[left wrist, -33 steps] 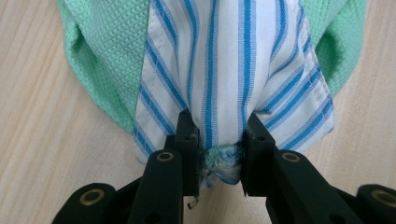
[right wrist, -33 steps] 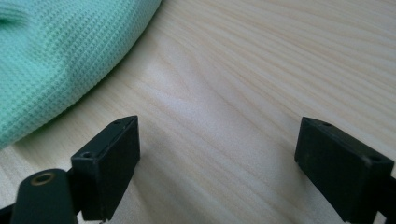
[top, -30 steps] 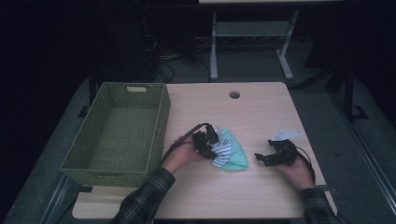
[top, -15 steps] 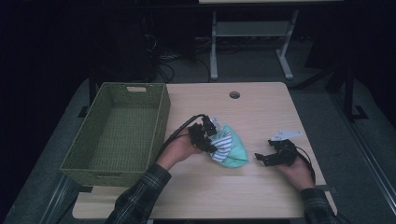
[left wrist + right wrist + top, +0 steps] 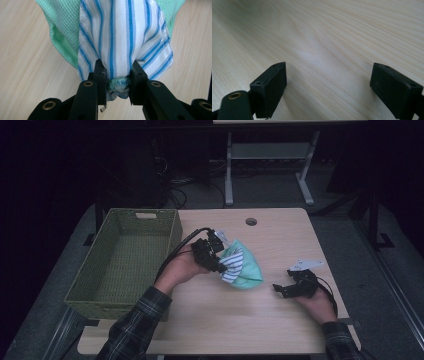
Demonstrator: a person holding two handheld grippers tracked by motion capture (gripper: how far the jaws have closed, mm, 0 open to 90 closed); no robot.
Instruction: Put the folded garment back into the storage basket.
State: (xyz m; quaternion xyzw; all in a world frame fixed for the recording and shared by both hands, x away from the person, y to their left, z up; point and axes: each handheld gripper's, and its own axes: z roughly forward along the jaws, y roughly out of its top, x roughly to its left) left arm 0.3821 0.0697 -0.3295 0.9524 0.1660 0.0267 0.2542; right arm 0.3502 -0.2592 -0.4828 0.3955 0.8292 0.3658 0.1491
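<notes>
Cloth bundle (image 5: 120,40) clamped in left tool (image 5: 117,75), top cropped; right tool (image 5: 327,87) apart.

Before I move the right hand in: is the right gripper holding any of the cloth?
No: the right gripper has its jaws wide apart over the bare wooden table, with nothing between them.

Looks like a dim lab or office workroom: a pale wooden desk (image 5: 280,245) with a cable hole (image 5: 251,221), tangled cables (image 5: 185,182) beyond its far edge.
</notes>
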